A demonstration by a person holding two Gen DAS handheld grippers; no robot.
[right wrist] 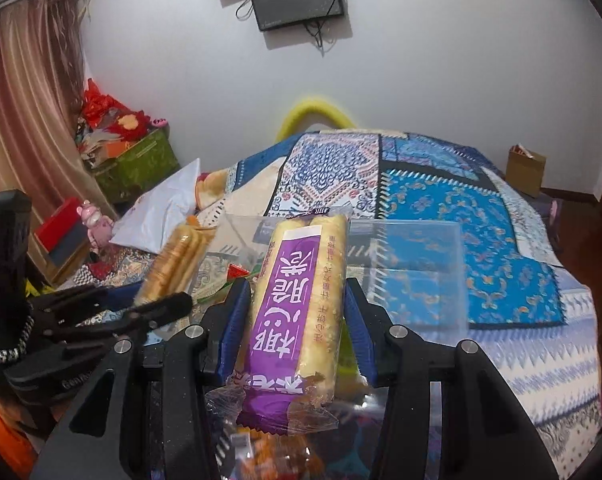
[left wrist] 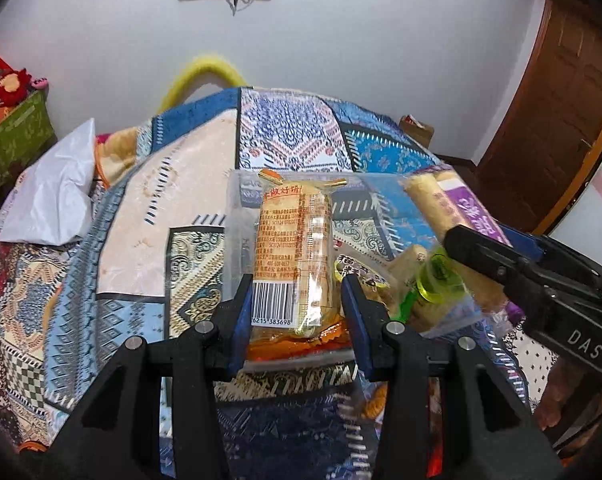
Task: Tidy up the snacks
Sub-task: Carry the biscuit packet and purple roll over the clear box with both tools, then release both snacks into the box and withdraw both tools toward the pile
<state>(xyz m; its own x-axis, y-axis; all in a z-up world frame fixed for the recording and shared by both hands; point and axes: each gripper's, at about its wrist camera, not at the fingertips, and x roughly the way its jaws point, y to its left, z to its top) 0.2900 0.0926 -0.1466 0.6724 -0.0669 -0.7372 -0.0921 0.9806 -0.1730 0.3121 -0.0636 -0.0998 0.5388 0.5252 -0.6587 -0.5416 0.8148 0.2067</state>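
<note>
My left gripper (left wrist: 297,284) is shut on an orange biscuit pack (left wrist: 293,248) with a barcode, held lengthwise between the blue pads. My right gripper (right wrist: 297,288) is shut on a long purple wafer pack (right wrist: 297,300). Both packs hang over a clear plastic box (right wrist: 421,226) that stands on the patterned cloth. In the left wrist view the right gripper (left wrist: 473,244) and the purple pack (left wrist: 461,208) are close on the right. In the right wrist view the left gripper (right wrist: 173,304) and the orange pack (right wrist: 177,264) are on the left. A yellow-green jelly cup (left wrist: 437,280) and small packets lie in the box.
A patchwork cloth (left wrist: 293,132) covers the surface. A white plastic bag (left wrist: 57,196) lies at its left edge, with a green box (left wrist: 13,136) beyond. A cardboard box (right wrist: 525,172) stands at the far right, near a wooden door (left wrist: 561,120).
</note>
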